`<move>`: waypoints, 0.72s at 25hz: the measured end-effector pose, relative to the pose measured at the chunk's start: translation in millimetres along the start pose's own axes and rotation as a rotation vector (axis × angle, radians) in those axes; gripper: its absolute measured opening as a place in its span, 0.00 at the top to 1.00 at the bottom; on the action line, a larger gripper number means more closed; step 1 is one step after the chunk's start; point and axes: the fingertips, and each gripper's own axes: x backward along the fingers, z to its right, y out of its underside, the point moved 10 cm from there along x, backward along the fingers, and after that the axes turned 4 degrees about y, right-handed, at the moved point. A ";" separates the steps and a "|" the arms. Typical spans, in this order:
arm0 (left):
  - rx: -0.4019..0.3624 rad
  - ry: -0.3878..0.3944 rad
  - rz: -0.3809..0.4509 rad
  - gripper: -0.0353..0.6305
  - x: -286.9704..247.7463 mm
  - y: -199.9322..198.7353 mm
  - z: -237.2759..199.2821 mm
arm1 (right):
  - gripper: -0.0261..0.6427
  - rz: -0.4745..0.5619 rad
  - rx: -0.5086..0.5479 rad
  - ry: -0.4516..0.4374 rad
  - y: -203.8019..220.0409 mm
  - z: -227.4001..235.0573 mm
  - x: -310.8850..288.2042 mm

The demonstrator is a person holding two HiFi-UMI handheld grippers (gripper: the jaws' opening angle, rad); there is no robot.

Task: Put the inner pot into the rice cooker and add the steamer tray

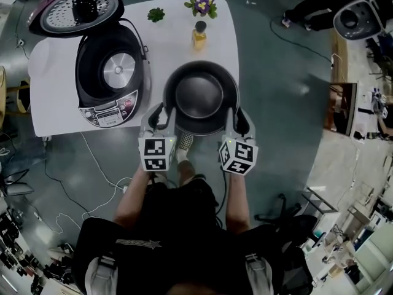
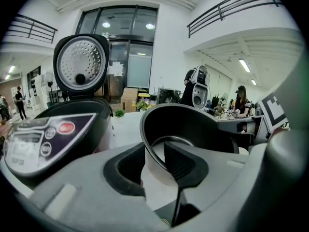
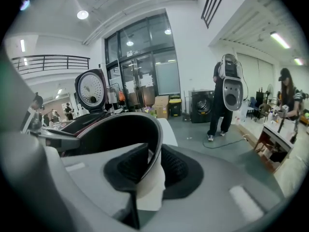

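The black inner pot (image 1: 199,97) hangs over the near right part of the white table (image 1: 55,103), held by its rim from both sides. My left gripper (image 1: 164,117) is shut on the pot's left rim, with the wall between its pads (image 2: 154,166). My right gripper (image 1: 236,118) is shut on the right rim in the same way (image 3: 152,170). The pot's dark inside (image 2: 193,124) (image 3: 120,129) fills both gripper views. The rice cooker (image 1: 113,72) stands to the pot's left with its lid (image 1: 77,5) swung up and its bowl empty.
A yellow bottle (image 1: 199,35), a purple flower pot (image 1: 202,3) and a small green plant (image 1: 156,14) stand at the table's far side behind the pot. Cables lie on the floor below the cooker. A person (image 3: 227,100) stands farther off in the room.
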 end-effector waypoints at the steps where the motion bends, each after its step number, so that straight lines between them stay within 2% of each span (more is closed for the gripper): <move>1: -0.007 -0.003 0.015 0.75 3.1 -4.9 0.8 | 0.83 0.014 0.002 -0.001 -4.8 -0.2 2.8; 11: -0.050 -0.046 0.169 0.76 39.9 -55.5 7.9 | 0.83 0.160 -0.006 -0.024 -56.2 -4.7 34.5; 18: -0.059 -0.104 0.265 0.76 71.2 -81.4 3.2 | 0.83 0.263 0.016 -0.078 -93.3 -19.3 46.6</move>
